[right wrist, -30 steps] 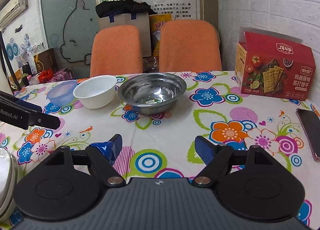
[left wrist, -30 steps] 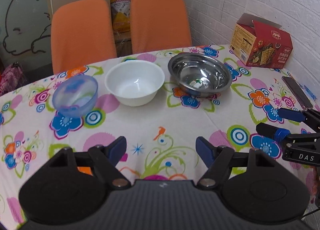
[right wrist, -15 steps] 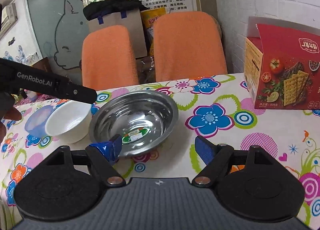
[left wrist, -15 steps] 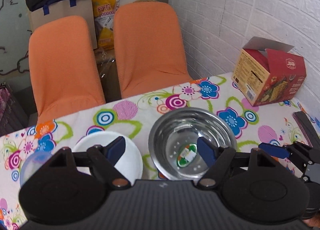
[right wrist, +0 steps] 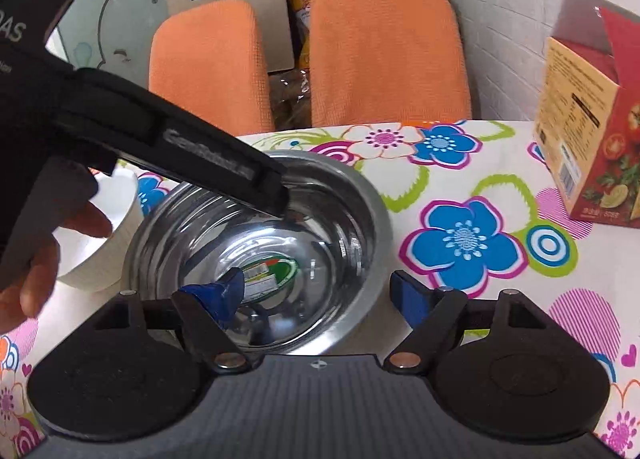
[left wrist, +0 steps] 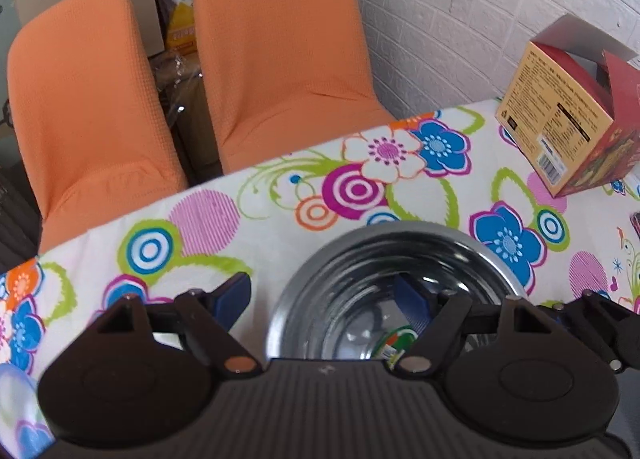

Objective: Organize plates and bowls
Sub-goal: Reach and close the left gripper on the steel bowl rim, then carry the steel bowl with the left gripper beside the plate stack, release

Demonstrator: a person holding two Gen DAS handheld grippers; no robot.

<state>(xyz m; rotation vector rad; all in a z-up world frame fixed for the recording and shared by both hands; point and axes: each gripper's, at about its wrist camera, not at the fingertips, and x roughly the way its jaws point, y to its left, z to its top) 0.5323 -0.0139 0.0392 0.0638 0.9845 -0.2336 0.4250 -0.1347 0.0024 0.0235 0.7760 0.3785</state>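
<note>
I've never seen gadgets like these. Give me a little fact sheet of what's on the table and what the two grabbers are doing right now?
Table: flowered cloth
Steel bowl: upright, a sticker at its bottom
White bowl: just left of the steel bowl
Blue bowl: only an edge shows, far left
Cracker box: right, flap open
Left gripper: open, straddling the steel bowl's left rim, one finger inside
Right gripper: open, straddling the right rim, one finger inside
Chairs: two orange ones behind the table
</note>
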